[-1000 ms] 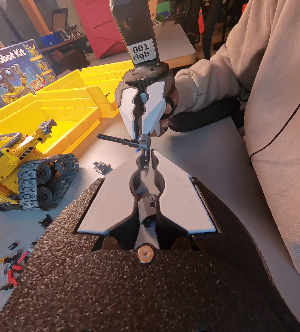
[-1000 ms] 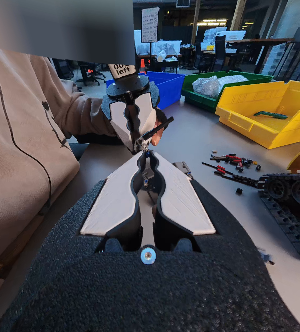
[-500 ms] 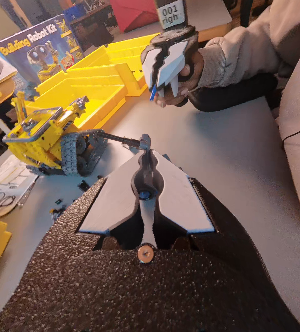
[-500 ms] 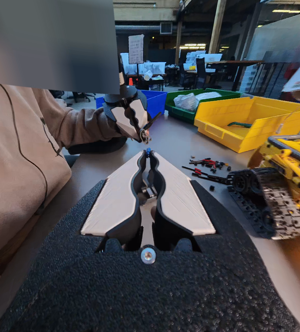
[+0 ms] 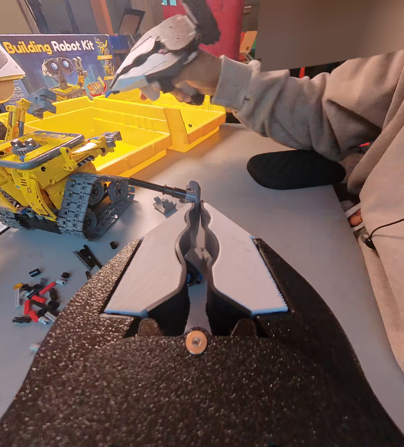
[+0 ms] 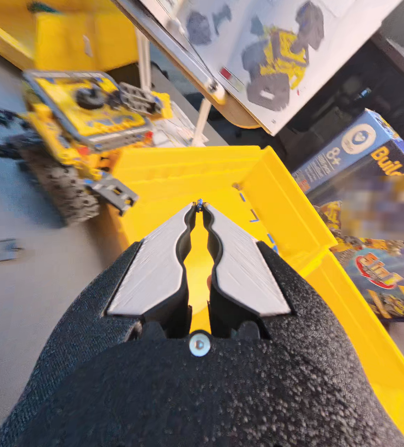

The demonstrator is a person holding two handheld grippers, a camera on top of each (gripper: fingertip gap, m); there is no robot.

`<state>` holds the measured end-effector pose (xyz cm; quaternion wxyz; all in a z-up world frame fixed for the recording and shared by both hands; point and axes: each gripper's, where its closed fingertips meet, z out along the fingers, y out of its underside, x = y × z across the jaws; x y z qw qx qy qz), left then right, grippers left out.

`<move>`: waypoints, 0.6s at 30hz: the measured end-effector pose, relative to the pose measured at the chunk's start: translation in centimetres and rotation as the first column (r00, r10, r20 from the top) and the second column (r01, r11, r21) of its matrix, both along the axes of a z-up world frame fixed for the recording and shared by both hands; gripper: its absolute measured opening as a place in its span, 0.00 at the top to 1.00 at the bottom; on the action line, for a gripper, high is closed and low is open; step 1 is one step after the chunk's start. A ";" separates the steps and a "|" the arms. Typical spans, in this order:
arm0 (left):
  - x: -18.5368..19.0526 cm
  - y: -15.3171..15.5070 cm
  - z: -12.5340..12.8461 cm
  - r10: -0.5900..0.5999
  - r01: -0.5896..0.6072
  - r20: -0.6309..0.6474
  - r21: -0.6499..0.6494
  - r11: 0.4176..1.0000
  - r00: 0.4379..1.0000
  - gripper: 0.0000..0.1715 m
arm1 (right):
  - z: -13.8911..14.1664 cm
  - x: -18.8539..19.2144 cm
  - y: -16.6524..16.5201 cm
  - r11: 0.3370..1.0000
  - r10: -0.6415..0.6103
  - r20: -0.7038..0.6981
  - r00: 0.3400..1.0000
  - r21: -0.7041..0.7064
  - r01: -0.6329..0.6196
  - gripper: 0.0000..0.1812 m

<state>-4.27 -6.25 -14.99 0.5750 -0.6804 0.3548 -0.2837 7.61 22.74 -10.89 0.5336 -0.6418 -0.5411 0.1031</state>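
Left gripper (image 5: 198, 202), centre of the left wrist view: fingers clamped on a grey connector piece (image 5: 194, 193) at the tips. A black axle (image 5: 157, 186) sticks out of the connector toward the left of the frame, ending near the tracks of the yellow tracked robot model (image 5: 48, 179). Held above the grey surface (image 5: 280, 232), not touching it.

Just beside the left gripper tips, to the left: a small grey clip part (image 5: 164, 204) lying on the surface. Lower left of frame: scatter of small red, black and grey pins (image 5: 37, 302).

Right gripper (image 6: 199, 205), centre of the right wrist view: fingers closed on a small blue pin (image 6: 199, 203) pinched at the very tips. It hangs over the floor of a yellow bin (image 6: 280, 193); a few blue pins (image 6: 255, 219) lie in the bin along its right wall. View is motion-blurred.

In the left wrist view the right gripper shows at upper centre, pointing left over the yellow bins, held by a hand (image 5: 191, 79) in a beige sleeve.

Upper left of the left view: blue kit box (image 5: 56, 63) behind the bins. Upper right of the right view: a tilted instruction sheet on a stand (image 6: 256, 55).
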 end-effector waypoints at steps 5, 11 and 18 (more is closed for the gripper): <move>-0.1 0.3 -1.0 0.012 -0.012 -0.025 -0.019 1.000 1.000 0.99 | -4.8 1.3 11.8 0.982 -0.130 0.265 0.955 -0.101 0.161 0.97; -0.2 0.5 -1.6 0.019 -0.020 -0.038 -0.031 0.999 0.999 0.99 | -4.8 1.5 16.7 0.956 -0.214 0.211 0.954 -0.153 0.249 0.89; 0.6 0.2 -1.7 -0.012 0.011 -0.050 -0.021 1.000 0.999 1.00 | 0.5 -0.5 7.6 0.995 -0.023 -0.038 0.999 -0.094 0.019 0.89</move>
